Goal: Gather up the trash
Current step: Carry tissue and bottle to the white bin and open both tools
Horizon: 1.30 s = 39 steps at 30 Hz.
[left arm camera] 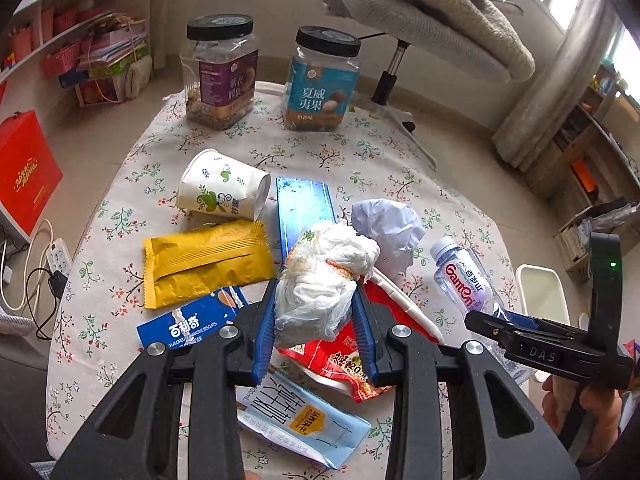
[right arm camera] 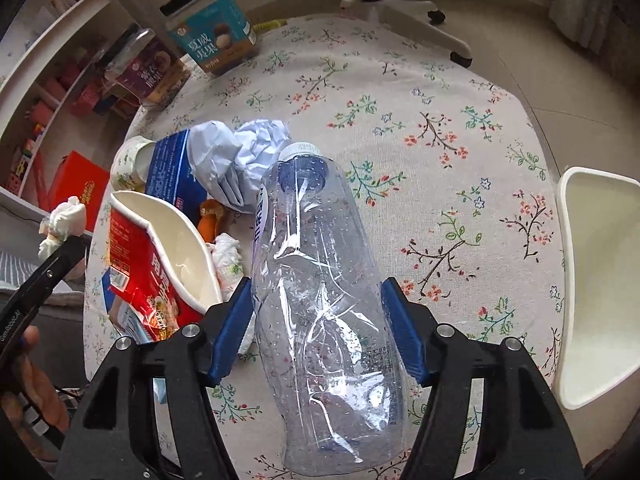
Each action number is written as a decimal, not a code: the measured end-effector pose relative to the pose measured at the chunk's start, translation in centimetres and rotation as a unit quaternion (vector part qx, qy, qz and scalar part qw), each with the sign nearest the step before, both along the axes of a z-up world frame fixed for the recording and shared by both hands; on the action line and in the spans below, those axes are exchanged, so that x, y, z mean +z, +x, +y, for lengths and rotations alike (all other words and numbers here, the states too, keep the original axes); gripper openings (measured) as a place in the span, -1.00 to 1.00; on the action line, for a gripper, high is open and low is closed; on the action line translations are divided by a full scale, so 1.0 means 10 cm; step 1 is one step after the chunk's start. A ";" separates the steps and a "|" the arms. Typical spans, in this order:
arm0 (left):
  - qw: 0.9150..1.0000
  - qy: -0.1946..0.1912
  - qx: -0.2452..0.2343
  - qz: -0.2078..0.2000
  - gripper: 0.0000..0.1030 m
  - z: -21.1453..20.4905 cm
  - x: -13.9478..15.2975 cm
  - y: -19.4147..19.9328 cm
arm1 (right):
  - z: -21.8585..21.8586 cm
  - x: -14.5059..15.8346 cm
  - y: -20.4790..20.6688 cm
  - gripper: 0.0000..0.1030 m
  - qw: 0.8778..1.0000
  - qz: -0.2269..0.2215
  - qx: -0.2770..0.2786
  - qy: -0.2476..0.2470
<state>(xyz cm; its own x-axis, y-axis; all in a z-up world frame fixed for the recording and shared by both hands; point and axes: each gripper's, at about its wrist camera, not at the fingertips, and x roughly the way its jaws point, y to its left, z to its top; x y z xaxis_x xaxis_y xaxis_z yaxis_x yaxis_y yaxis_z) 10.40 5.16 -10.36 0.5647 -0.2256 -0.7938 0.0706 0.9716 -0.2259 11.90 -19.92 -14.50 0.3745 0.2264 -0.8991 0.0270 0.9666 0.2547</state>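
My left gripper (left arm camera: 316, 316) is shut on a crumpled white plastic bag (left arm camera: 324, 276) and holds it above the table; the bag also shows at the left edge of the right wrist view (right arm camera: 64, 220). My right gripper (right arm camera: 316, 320) is shut on an empty clear plastic bottle (right arm camera: 320, 288), also seen in the left wrist view (left arm camera: 468, 280). Other trash lies on the floral tablecloth (right arm camera: 440, 92): a paper cup (left arm camera: 222, 190), a yellow wrapper (left arm camera: 208, 260), a blue biscuit packet (left arm camera: 188, 320), a crumpled paper ball (left arm camera: 390, 232), a red noodle bowl (right arm camera: 160, 256).
Two snack jars (left arm camera: 220, 72) (left arm camera: 322, 80) stand at the table's far edge. A white bin (right arm camera: 592, 280) stands off the table's right side. A blue box (left arm camera: 304, 208) lies mid-table. A chair with blankets (left arm camera: 432, 16) stands behind.
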 end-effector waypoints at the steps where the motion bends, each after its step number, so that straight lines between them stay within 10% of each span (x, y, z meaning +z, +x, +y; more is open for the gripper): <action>1: 1.000 0.002 -0.001 -0.007 -0.33 -0.03 0.02 -0.01 | -0.02 0.06 -0.02 0.20 1.000 -0.012 -0.002 0.000; 21: 0.997 0.012 -0.040 -0.060 -0.33 -0.61 0.26 -0.07 | -0.71 0.63 -0.29 0.20 0.986 -0.132 -0.087 -0.048; 39: 0.989 0.019 -0.130 -0.064 -0.33 -1.59 0.28 -0.20 | -2.01 0.74 -0.80 0.21 0.947 -0.129 -0.279 -0.094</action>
<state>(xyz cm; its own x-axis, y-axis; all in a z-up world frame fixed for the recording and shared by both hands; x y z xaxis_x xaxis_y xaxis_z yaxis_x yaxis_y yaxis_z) 8.38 -10.70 -7.58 0.5887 -0.3484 -0.7294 0.3449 0.9243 -0.1632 3.87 -39.97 -7.14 0.6012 -0.2261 -0.7664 0.5077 0.8487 0.1479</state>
